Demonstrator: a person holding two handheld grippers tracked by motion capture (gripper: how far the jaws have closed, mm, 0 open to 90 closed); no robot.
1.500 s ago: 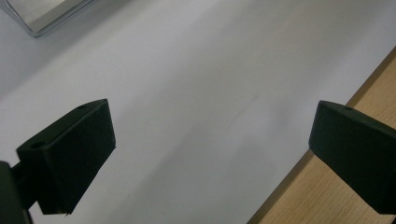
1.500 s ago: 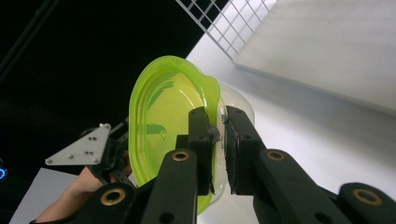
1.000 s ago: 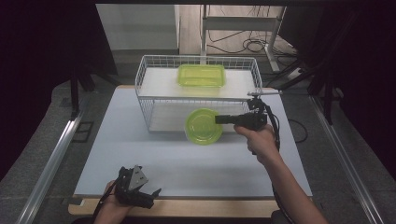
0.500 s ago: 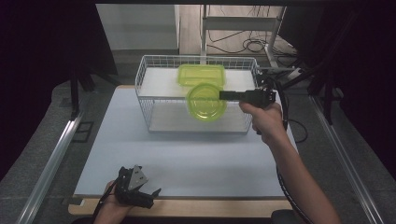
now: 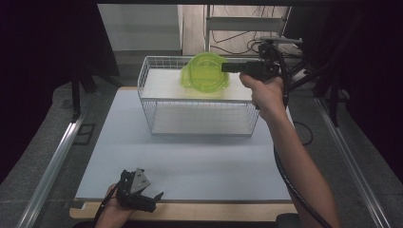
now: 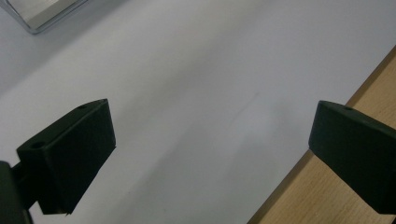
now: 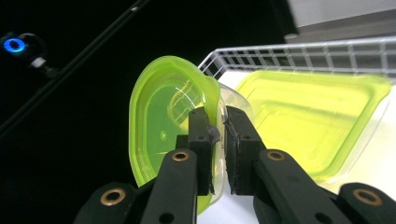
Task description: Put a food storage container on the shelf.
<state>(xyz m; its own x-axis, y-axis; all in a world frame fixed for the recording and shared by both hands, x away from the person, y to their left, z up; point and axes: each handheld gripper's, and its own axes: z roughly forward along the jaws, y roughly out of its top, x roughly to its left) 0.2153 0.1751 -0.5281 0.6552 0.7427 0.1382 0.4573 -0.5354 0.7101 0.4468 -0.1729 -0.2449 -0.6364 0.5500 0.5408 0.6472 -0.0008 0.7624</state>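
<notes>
The right tool pinches a round green container by its rim, held on edge above the wire basket, where a rectangular green container lies. The left tool rests wide open and empty on the surface.

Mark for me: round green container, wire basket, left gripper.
round green container [image 7: 161,121]: right gripper view, its translucent inner face.
wire basket [image 5: 199,118]: high view, front mesh wall.
left gripper [image 6: 212,144]: left gripper view, midway between its parted jaws.
</notes>
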